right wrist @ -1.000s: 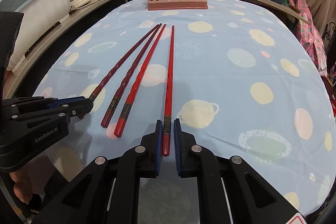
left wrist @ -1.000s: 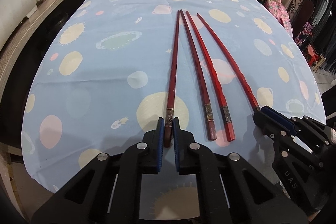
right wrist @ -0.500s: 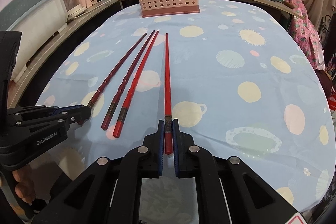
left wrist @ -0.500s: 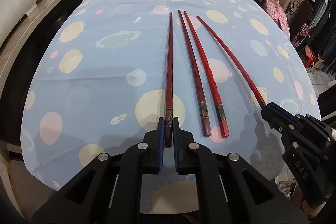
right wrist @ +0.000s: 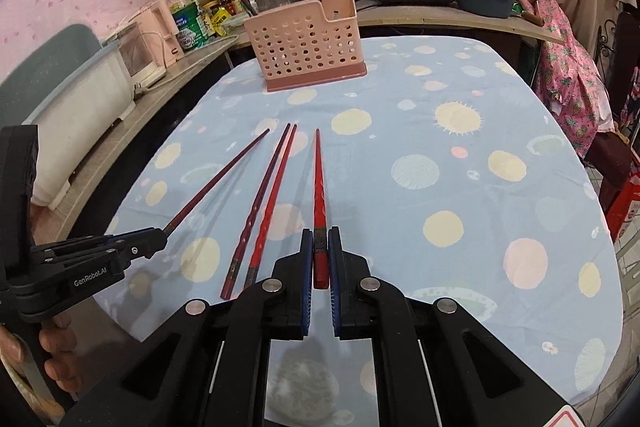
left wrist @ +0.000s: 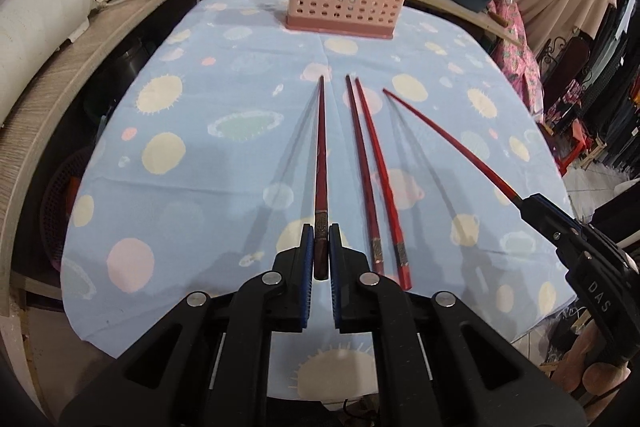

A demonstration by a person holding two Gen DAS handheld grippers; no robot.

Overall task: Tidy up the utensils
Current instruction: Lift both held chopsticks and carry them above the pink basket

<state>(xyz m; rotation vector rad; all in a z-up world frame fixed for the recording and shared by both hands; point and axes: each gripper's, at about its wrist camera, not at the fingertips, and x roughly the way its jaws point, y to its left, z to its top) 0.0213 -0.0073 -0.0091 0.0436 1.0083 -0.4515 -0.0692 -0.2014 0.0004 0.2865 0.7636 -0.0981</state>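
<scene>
Chopsticks are split: a dark red chopstick (left wrist: 320, 163) is clamped by its butt in the left gripper (left wrist: 321, 255), a bright red chopstick (right wrist: 319, 187) likewise in the right gripper (right wrist: 320, 259), both raised off the spotted blue tablecloth (left wrist: 208, 163). Two more chopsticks (left wrist: 376, 179) lie between them. At the table's far end stands a pink perforated utensil holder (left wrist: 344, 1).

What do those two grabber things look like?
Both grippers, left and right, are black plastic with long angular fingers, blue ribbed pads and silver bolts. One side reads "GenRobot.AI", the other "DAS". No cables or sleeves show.
</scene>
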